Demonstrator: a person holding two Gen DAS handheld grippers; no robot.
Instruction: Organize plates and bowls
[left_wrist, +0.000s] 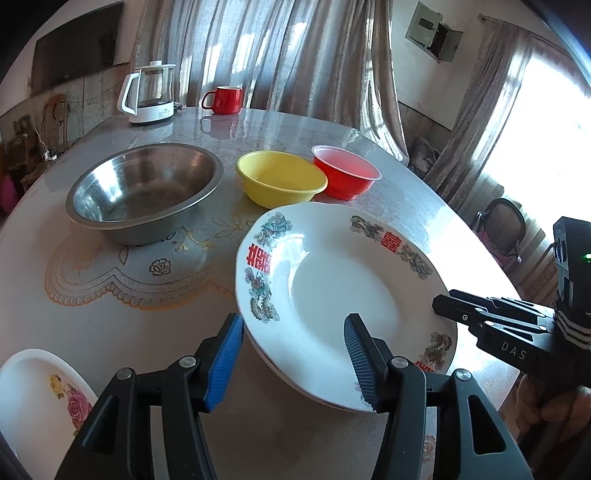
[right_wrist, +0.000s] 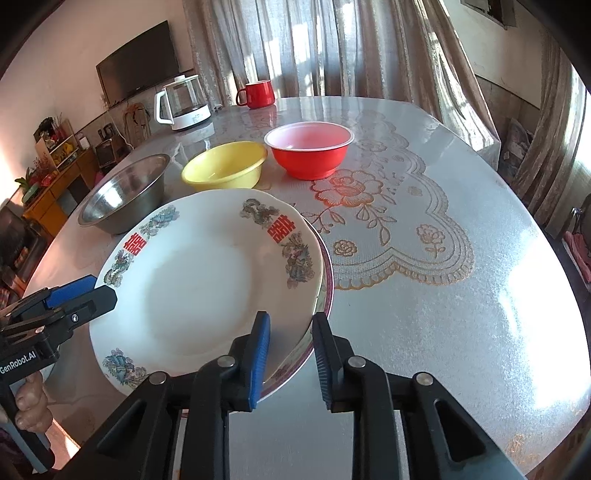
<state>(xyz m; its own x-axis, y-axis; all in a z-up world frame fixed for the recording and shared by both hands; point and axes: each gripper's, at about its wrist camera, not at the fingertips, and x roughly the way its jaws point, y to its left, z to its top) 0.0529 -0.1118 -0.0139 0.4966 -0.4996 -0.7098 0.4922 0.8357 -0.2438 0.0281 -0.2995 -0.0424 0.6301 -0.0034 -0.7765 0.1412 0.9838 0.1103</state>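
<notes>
A white plate with red characters (left_wrist: 343, 291) (right_wrist: 199, 284) lies on top of a second plate with a dark red rim (right_wrist: 325, 295) on the table. My left gripper (left_wrist: 293, 354) is open, its jaws standing on either side of the plate's near rim. My right gripper (right_wrist: 290, 354) is open too, its jaws straddling the right edge of the stacked plates; it shows in the left wrist view (left_wrist: 465, 314). A steel bowl (left_wrist: 144, 188) (right_wrist: 123, 195), a yellow bowl (left_wrist: 280, 177) (right_wrist: 225, 168) and a red bowl (left_wrist: 345, 171) (right_wrist: 308, 147) stand behind the plates.
A white dish with a pink flower (left_wrist: 40, 395) lies at the near left. A glass kettle (left_wrist: 149, 92) (right_wrist: 183, 101) and a red mug (left_wrist: 225, 99) (right_wrist: 257, 93) stand at the table's far edge. A lace mat (right_wrist: 399, 236) covers the table's middle.
</notes>
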